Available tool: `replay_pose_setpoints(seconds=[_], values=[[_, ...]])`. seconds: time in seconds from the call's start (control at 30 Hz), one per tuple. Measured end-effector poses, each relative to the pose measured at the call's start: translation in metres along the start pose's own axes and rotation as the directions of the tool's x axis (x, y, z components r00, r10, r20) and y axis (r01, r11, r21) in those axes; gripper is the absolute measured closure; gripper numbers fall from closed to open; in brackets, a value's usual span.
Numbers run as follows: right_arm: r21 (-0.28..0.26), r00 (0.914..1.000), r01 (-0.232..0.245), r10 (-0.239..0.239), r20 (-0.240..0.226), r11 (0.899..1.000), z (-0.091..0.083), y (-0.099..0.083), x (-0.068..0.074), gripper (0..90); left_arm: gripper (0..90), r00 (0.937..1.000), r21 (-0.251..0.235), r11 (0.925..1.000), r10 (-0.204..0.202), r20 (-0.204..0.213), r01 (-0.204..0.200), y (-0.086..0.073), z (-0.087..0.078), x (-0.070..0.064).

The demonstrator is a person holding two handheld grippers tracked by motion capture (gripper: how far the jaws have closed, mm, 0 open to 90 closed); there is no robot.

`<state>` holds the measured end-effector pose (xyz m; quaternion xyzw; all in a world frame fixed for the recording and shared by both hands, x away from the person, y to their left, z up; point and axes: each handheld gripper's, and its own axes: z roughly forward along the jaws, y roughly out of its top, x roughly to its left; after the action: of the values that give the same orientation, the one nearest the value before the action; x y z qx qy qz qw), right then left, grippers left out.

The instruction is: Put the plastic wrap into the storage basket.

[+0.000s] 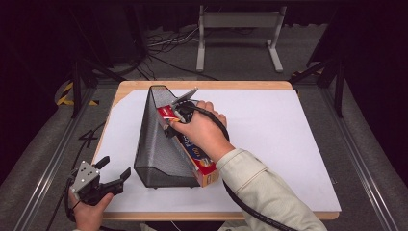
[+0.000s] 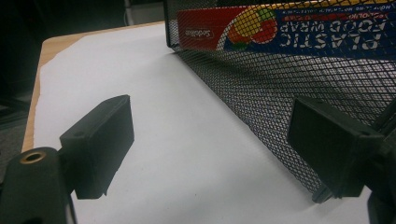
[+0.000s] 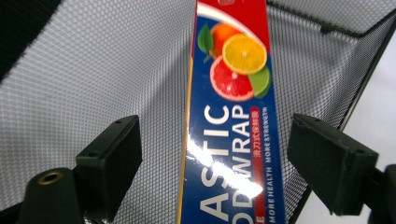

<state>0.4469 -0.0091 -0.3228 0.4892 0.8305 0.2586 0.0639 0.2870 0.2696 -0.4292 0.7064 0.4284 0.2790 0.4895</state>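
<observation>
While the white-covered table [image 1: 269, 144] carries everything, the black mesh file holder [image 1: 159, 139] lies on its side at the centre. A plastic wrap box [image 3: 229, 140] rests inside the holder, one end sticking out of the open side. The right gripper [image 3: 215, 158] hovers over this box, jaws apart with the box between and beyond them, untouched. The left gripper [image 2: 205, 154] stands open beside the holder, mesh wall just past its right jaw.
</observation>
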Motion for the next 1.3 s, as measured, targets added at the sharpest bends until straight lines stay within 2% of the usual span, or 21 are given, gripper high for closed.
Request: replay_pose_setpoints(seconds=[0.07,0.13,0.3,0.4,0.43,0.5,0.6,0.63,0.7,0.73,0.77,0.8,0.87,0.9,0.93,0.97,1.1,1.27,1.3], values=[[-0.041,1.0000,0.005,-0.006,-0.004,0.999,-0.005,0.000,-0.001,18.7,15.4,1.0000,0.003,1.0000,0.005,-0.003,-0.005,0.000,0.000,0.000],[-0.096,0.9992,0.039,-0.040,-0.007,0.995,-0.010,0.000,-0.002,18.8,15.5,1.0000,0.005,1.0000,0.002,-0.007,-0.002,0.000,-0.001,0.000],[-0.216,0.9948,0.089,-0.097,-0.030,0.972,-0.024,-0.005,-0.005,19.5,15.4,1.0000,0.004,1.0000,0.006,-0.005,-0.006,0.000,-0.001,-0.001],[-0.281,0.9866,0.145,-0.160,-0.033,0.949,-0.033,-0.011,-0.007,19.3,15.4,1.0000,0.000,1.0000,0.002,-0.004,-0.002,0.000,0.000,0.000],[-0.318,0.9814,0.172,-0.190,-0.027,0.932,-0.037,-0.014,-0.009,19.3,15.4,1.0000,0.002,1.0000,0.003,-0.005,-0.003,0.000,0.001,0.000],[-0.369,0.9769,0.187,-0.212,-0.028,0.911,-0.043,-0.020,-0.012,19.3,15.4,1.0000,0.002,1.0000,0.002,-0.005,-0.002,0.000,0.001,0.000],[-0.412,0.9721,0.196,-0.232,-0.037,0.890,-0.050,-0.025,-0.017,19.3,15.4,1.0000,0.005,1.0000,0.006,-0.002,-0.006,0.001,0.002,-0.001],[-0.431,0.9675,0.210,-0.250,-0.038,0.878,-0.053,-0.027,-0.019,19.3,15.4,1.0000,0.005,1.0000,0.007,-0.002,-0.007,0.001,0.002,-0.001],[-0.455,0.9645,0.218,-0.262,-0.034,0.863,-0.058,-0.029,-0.022,19.3,15.4,1.0000,0.006,1.0000,0.007,-0.002,-0.007,0.001,0.002,-0.001],[-0.461,0.9634,0.223,-0.266,-0.031,0.859,-0.059,-0.030,-0.023,19.0,15.4,1.0000,0.005,1.0000,0.006,-0.002,-0.006,0.001,0.001,-0.001],[-0.450,0.9643,0.225,-0.264,-0.023,0.864,-0.062,-0.031,-0.026,19.0,15.4,1.0000,0.008,0.9999,0.006,-0.003,-0.006,0.001,0.001,-0.001],[-0.449,0.9622,0.233,-0.272,-0.022,0.863,-0.063,-0.032,-0.029,19.0,15.4,1.0000,0.005,1.0000,0.003,-0.002,-0.003,0.000,0.001,-0.001],[-0.455,0.9582,0.233,-0.283,-0.042,0.859,-0.065,-0.034,-0.033,19.0,15.4,1.0000,0.007,1.0000,0.005,-0.001,-0.005,0.000,0.001,-0.001],[-0.460,0.9538,0.240,-0.296,-0.052,0.855,-0.066,-0.034,-0.035,19.0,15.4,1.0000,0.007,1.0000,0.004,-0.001,-0.004,0.000,0.001,-0.001],[-0.472,0.9466,0.253,-0.317,-0.060,0.845,-0.067,-0.035,-0.036,19.0,15.4,1.0000,0.005,1.0000,0.002,-0.001,-0.002,0.000,0.001,-0.001],[-0.479,0.9429,0.258,-0.327,-0.064,0.839,-0.069,-0.036,-0.038,19.1,15.4,1.0000,0.005,1.0000,0.001,-0.002,-0.001,0.000,0.001,-0.001],[-0.488,0.9436,0.245,-0.322,-0.078,0.838,-0.075,-0.042,-0.043,19.0,15.3,1.0000,0.006,1.0000,0.000,-0.001,0.000,-0.001,0.001,-0.001],[-0.511,0.9410,0.246,-0.329,-0.078,0.824,-0.086,-0.052,-0.049,18.5,15.3,1.0000,0.006,1.0000,0.003,-0.003,-0.003,0.000,-0.001,-0.001],[-0.510,0.9421,0.244,-0.326,-0.077,0.825,-0.087,-0.054,-0.051,18.6,15.3,1.0000,0.007,1.0000,0.003,-0.002,-0.003,0.000,0.000,-0.001]])
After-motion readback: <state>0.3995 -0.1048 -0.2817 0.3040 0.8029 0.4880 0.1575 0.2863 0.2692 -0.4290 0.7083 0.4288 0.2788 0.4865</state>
